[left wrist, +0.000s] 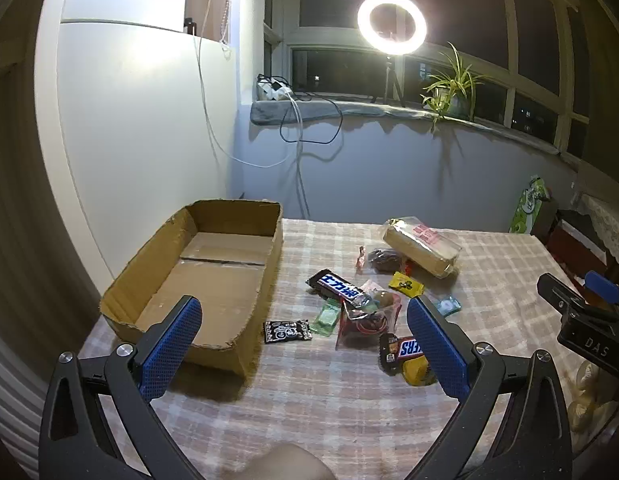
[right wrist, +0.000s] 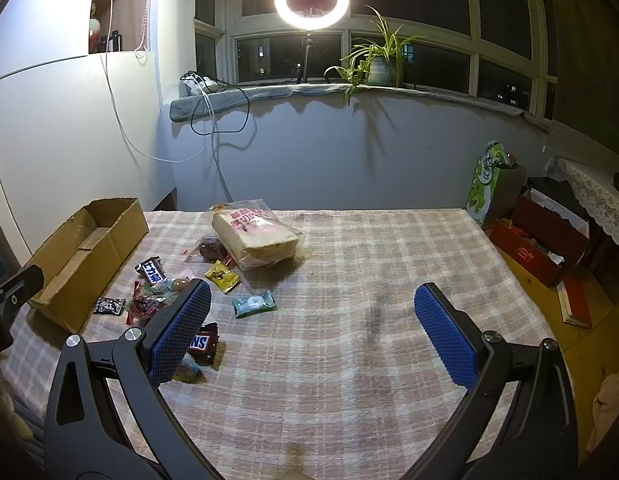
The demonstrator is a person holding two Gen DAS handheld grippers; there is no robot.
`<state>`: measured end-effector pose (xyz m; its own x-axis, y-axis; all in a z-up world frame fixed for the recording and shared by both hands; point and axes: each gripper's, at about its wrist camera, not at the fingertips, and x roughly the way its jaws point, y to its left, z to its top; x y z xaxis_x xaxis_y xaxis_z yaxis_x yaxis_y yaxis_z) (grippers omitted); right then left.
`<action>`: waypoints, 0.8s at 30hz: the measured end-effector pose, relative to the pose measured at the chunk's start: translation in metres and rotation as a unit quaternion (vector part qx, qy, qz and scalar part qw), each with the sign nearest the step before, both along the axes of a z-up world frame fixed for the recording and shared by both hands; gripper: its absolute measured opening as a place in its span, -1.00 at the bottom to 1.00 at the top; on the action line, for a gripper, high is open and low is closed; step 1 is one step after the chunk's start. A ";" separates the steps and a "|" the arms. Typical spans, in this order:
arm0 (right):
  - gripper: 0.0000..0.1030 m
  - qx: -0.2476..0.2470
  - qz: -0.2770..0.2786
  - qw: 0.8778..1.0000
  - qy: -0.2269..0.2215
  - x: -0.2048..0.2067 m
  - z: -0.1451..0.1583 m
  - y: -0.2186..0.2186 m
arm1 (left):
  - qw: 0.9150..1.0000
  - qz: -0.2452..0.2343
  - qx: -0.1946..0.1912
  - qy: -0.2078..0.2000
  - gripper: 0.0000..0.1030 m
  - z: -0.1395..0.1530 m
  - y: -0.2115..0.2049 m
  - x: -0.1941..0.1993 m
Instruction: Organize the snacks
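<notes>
The snacks sit scattered mid-table on my checked cloth [right wrist: 349, 280]: the Snickers bar [left wrist: 405, 349] lies flat, long axis left-to-right, while the cardboard box [left wrist: 197, 276] at the table's left runs lengthwise away from me. My left gripper [left wrist: 305, 344] hovers spread wide above them; my right gripper [right wrist: 313, 332] is equally wide apart over bare cloth, holding nothing.

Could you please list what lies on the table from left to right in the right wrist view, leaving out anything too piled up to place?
Cardboard box → black packet → yellow candy → teal packet → bread bag, furthest right of these at its right end.
</notes>
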<state>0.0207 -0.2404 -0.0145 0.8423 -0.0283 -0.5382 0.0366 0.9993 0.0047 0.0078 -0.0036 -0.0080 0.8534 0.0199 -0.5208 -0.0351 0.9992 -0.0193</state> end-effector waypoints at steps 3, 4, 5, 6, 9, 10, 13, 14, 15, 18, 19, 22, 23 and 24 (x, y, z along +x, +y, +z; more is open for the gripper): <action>1.00 -0.001 0.003 1.000 0.002 0.000 -0.001 0.003 | 1.000 0.000 -0.002 0.001 0.98 -0.001 0.002 0.000; 1.00 -0.001 0.004 1.000 0.003 0.001 -0.002 0.004 | 1.000 -0.001 -0.002 0.002 0.98 -0.001 0.002 0.000; 1.00 -0.001 0.005 1.000 0.005 0.001 -0.001 0.005 | 1.000 -0.002 -0.001 0.002 0.98 -0.001 0.002 0.000; 1.00 -0.002 0.006 1.000 0.005 0.001 -0.002 0.006 | 1.000 -0.002 0.000 0.002 0.98 -0.001 0.002 0.000; 1.00 -0.002 0.007 1.000 0.006 0.001 -0.002 0.008 | 1.000 -0.002 -0.002 0.002 0.98 -0.001 0.002 -0.001; 1.00 -0.003 0.008 1.000 0.007 0.002 -0.003 0.009 | 1.000 -0.002 -0.003 0.002 0.98 -0.001 0.003 -0.001; 1.00 -0.004 0.009 1.000 0.007 0.001 -0.002 0.010 | 1.000 -0.001 -0.002 0.002 0.98 -0.001 0.002 -0.001; 1.00 -0.004 0.009 1.000 0.006 0.001 -0.002 0.011 | 1.000 -0.002 -0.004 0.002 0.98 -0.001 0.003 -0.001; 1.00 -0.003 0.009 1.000 0.006 0.001 -0.002 0.010 | 1.000 -0.002 -0.005 0.002 0.98 -0.001 0.003 -0.001; 1.00 -0.002 0.010 1.000 0.007 0.001 -0.002 0.010 | 1.000 -0.003 -0.003 0.002 0.98 -0.001 0.003 -0.001; 1.00 -0.002 0.010 1.000 0.007 0.001 -0.002 0.010 | 1.000 -0.003 -0.003 0.003 0.98 -0.001 0.003 -0.001; 1.00 -0.002 0.010 1.000 0.007 0.001 -0.002 0.010 | 1.000 -0.004 -0.004 0.002 0.98 0.000 0.003 -0.001; 1.00 -0.002 0.010 1.000 0.007 0.001 -0.002 0.010 | 1.000 -0.004 -0.004 0.001 0.98 0.000 0.002 -0.001; 1.00 -0.003 0.009 1.000 0.006 0.001 -0.002 0.010 | 1.000 -0.005 -0.005 0.001 0.98 0.000 0.002 0.000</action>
